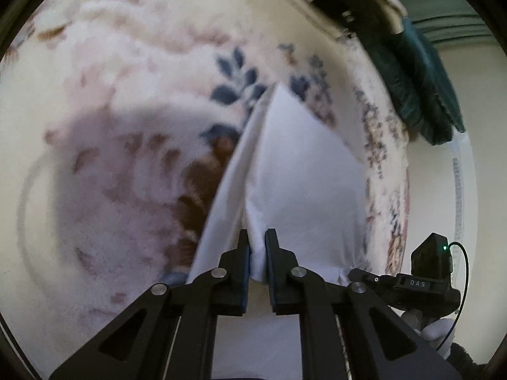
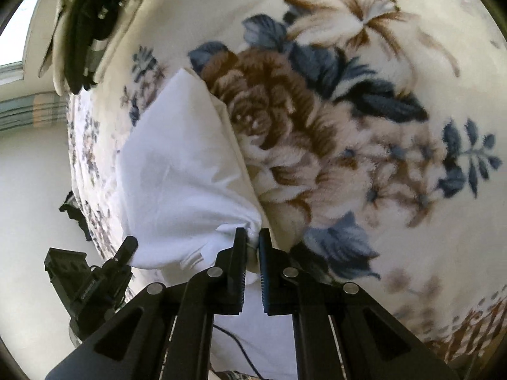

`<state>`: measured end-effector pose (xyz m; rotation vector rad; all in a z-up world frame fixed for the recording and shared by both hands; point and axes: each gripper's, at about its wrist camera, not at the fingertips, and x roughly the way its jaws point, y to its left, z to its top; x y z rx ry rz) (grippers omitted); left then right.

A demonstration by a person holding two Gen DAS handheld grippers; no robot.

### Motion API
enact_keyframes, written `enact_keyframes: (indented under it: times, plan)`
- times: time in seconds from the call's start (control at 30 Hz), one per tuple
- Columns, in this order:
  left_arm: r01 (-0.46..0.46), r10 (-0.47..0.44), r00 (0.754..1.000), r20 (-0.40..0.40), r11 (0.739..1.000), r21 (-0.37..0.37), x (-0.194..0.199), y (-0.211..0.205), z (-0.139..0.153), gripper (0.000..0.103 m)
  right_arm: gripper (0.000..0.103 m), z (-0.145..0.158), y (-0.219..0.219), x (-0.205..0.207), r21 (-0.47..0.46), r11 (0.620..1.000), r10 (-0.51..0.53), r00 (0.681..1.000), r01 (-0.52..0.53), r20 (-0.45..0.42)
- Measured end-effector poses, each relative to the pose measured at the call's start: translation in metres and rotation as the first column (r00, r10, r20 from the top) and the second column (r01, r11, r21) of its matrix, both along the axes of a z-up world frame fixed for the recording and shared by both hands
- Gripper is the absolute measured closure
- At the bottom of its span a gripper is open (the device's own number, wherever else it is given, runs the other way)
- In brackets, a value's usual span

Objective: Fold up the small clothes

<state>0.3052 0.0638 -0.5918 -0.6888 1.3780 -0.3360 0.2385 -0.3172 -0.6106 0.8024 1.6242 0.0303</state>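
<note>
Two grippers are each pinching the same white cloth [image 1: 294, 171], one per corner, w/ the fabric hanging above a floral blanket [image 1: 133, 72].

Left wrist view: the left gripper [image 1: 257, 237] is sitting narrow, its blue-padded fingers [image 1: 246, 262] closing on a bunched bit of the cloth. From there the cloth is rising away as a folded, tent-like shape w/ a crease running up to a point. The other gripper's body (black, w/ a small green light) is showing at lower right [image 1: 424, 272], just beside the cloth's right edge; a white-gloved hand [image 1: 439, 332] is sitting under it. Further off, the blanket is filling most of the frame, blurred, w/ blue leaves & brown flowers. At far upper right a dark teal fabric item [image 1: 424, 85] is lying past the blanket's edge.

Right wrist view: the right gripper [image 2: 252, 237] is also narrow, clamping a gathered corner of the cloth [image 2: 177, 171]. The cloth is spreading up & to the left from the fingers, draping over the blanket [image 2: 396, 171] (big brown rose print right beside it). The left gripper's black body is showing at lower left [image 2: 92, 281], touching the cloth's lower edge. A thin dark cable [image 2: 240, 351] is crossing below. Far upper left, some dark items [image 2: 92, 28] are lying on the blanket; can't tell what they are.
</note>
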Motion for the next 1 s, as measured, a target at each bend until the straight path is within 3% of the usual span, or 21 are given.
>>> enact_keyframes:
  times: [0.1, 0.13, 0.17, 0.2, 0.37, 0.53, 0.67, 0.83, 1.0]
  plan:
    - [-0.013, 0.014, 0.999, -0.029, 1.0, 0.022, -0.002, 0.006, 0.0, 0.068, 0.084, -0.005, 0.0, 0.002, -0.057, 0.998, 0.008, 0.999, -0.011, -0.048]
    - [-0.011, 0.012, 1.0, -0.024, 0.999, 0.031, -0.004, 0.007, 0.003, 0.053, 0.074, -0.002, -0.002, 0.0, -0.08, 0.997, 0.012, 0.999, -0.016, -0.046]
    - [-0.013, 0.013, 1.0, -0.016, 0.999, 0.045, -0.007, 0.008, 0.007, 0.046, 0.068, 0.002, -0.005, -0.003, -0.092, 0.996, 0.014, 0.999, -0.018, -0.037]
    - [-0.014, 0.015, 1.0, -0.013, 0.999, 0.051, -0.009, 0.009, 0.009, 0.045, 0.064, 0.008, -0.009, -0.007, -0.099, 0.995, 0.009, 1.0, -0.011, -0.02]
    - [0.006, -0.005, 1.0, -0.019, 0.998, 0.064, -0.019, 0.005, 0.015, 0.045, 0.064, 0.024, 0.0, -0.007, -0.064, 0.997, 0.038, 0.998, -0.034, 0.05]
    - [0.01, -0.006, 0.999, -0.052, 0.996, 0.092, -0.035, 0.009, 0.017, 0.045, 0.063, 0.015, 0.02, -0.015, -0.051, 0.996, 0.076, 0.997, -0.076, 0.002]
    - [0.012, -0.001, 0.997, -0.081, 0.991, 0.13, -0.068, 0.023, 0.022, 0.045, 0.063, 0.019, 0.014, -0.05, -0.012, 0.997, 0.071, 0.997, -0.071, -0.023]
    - [0.018, 0.017, 0.985, -0.173, 0.981, 0.195, -0.133, 0.042, 0.014, 0.045, 0.063, 0.01, 0.003, -0.105, 0.028, 0.995, 0.102, 0.991, -0.1, -0.09]
    - [0.007, 0.04, 0.968, -0.246, 0.982, 0.189, -0.192, 0.048, 0.0, 0.045, 0.063, -0.006, -0.001, -0.164, 0.082, 0.988, 0.143, 0.977, -0.132, -0.161]
